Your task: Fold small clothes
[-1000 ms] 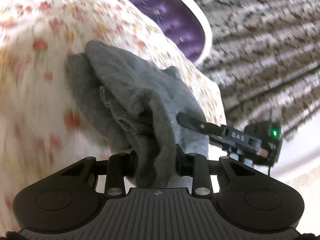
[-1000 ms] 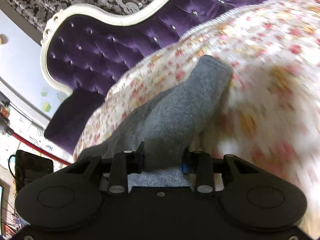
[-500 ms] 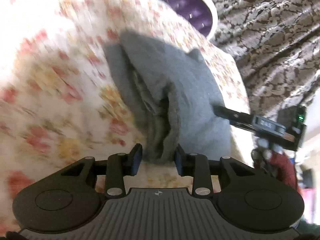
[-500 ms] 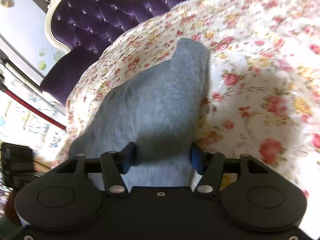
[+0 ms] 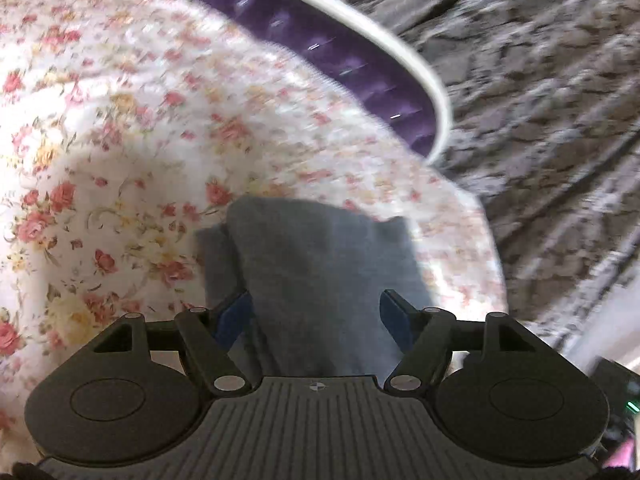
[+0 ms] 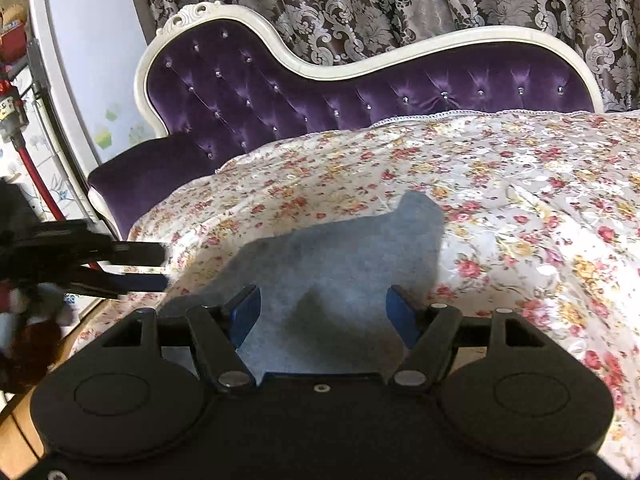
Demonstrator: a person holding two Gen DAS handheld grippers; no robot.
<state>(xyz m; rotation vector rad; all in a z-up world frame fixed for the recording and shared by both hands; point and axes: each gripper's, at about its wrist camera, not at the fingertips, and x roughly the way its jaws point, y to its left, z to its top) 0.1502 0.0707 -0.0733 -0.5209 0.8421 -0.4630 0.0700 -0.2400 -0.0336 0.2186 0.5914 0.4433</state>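
A small grey garment [image 5: 320,248] lies folded on the floral bed cover [image 5: 120,140]. The left gripper [image 5: 316,312] hovers over its near end with jaws opening; the cloth lies between the blue pads [image 5: 234,316] but they do not press it. In the right wrist view the same grey garment [image 6: 340,248] spreads flat, one corner pointing away. The right gripper [image 6: 323,312] is also opening, and its blue pads [image 6: 402,312] stand apart either side of the cloth's near edge. The left gripper [image 6: 164,266] reaches in from that view's left edge.
A purple tufted sofa back [image 6: 320,92] with a white frame rises behind the floral cover [image 6: 520,200]. Patterned curtains [image 6: 400,4] hang behind it. The cover's edge drops off at the left, near a pale door [image 6: 92,60] and red clutter [image 6: 24,332].
Both grippers have let go of the grey garment and spread their jaws. The cloth, earlier lifted and bunched, now lies flat on the cover. The right gripper's view has rolled level.
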